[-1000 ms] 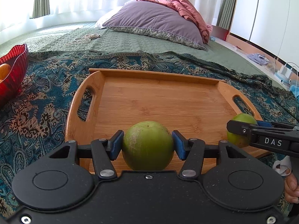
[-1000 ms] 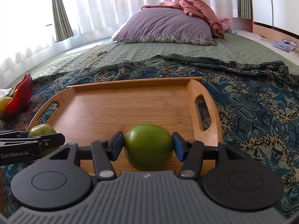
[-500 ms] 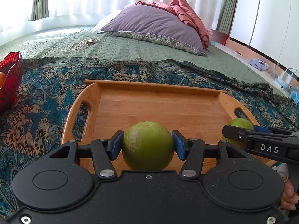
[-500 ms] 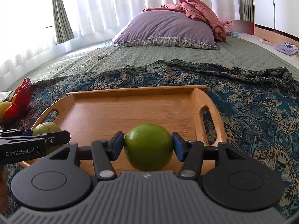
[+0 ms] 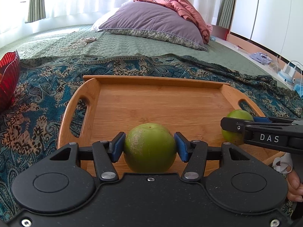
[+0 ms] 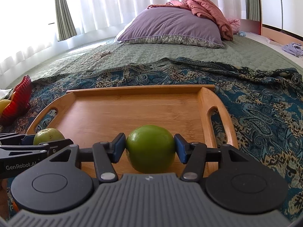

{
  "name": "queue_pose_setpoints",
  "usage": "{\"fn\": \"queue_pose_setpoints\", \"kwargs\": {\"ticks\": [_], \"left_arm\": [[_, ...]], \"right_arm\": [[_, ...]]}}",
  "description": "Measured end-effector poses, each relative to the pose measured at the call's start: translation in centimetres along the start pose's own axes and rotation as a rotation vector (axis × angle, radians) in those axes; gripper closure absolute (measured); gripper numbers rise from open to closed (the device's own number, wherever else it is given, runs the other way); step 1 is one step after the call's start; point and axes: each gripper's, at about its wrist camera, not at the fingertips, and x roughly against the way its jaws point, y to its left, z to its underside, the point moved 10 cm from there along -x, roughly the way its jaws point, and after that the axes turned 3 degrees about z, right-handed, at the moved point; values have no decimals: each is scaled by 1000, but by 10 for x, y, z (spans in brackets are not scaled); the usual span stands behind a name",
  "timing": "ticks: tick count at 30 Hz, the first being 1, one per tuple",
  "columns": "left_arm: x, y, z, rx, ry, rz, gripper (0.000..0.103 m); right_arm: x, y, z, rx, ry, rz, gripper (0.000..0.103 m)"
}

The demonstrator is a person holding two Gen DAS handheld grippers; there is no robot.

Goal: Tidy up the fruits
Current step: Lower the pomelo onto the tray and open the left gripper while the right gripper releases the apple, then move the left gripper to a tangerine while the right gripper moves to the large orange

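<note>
My left gripper (image 5: 149,145) is shut on a dull green round fruit (image 5: 149,147), held over the near edge of a wooden tray (image 5: 161,102). My right gripper (image 6: 149,147) is shut on a brighter green round fruit (image 6: 150,148) over the same tray (image 6: 132,111), near its right side. In the left wrist view the right gripper's fruit (image 5: 236,117) shows at the tray's right end. In the right wrist view the left gripper's fruit (image 6: 48,135) shows at the tray's left end. The tray floor holds nothing.
The tray lies on a blue patterned cloth (image 5: 37,104) spread over a green quilted bed. A red bowl (image 6: 19,100) with yellow fruit stands to the left. A purple pillow (image 5: 151,24) and pink blanket lie at the back.
Both grippers, each still holding its fruit, have drawn back slightly and tilted, so the tray sits lower and farther in both views. The red bowl has slid toward the left edge.
</note>
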Motion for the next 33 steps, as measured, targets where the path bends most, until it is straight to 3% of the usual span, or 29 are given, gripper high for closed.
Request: {"fn": "queue_pose_setpoints", "kwargs": {"ticks": [8,10,12,17,33], "left_arm": [[2,0,1,-7,2,2,49],[7,0,-1,-12,-12,4,44],[12,0,-2,-15,-22,1,28],[25,2,0,-44,-30,-18,20],[76,7,35,-85,-71,-15,7]], "right_arm": [[3,-3,0,-25,0,-25,39],[6,-2,0,-21,-8,-31,31],[9,-1,0,-7,-14,-32,28],[19,1,7,34,-33,-26,18],[70,4,40,54,-109,-79,1]]}}
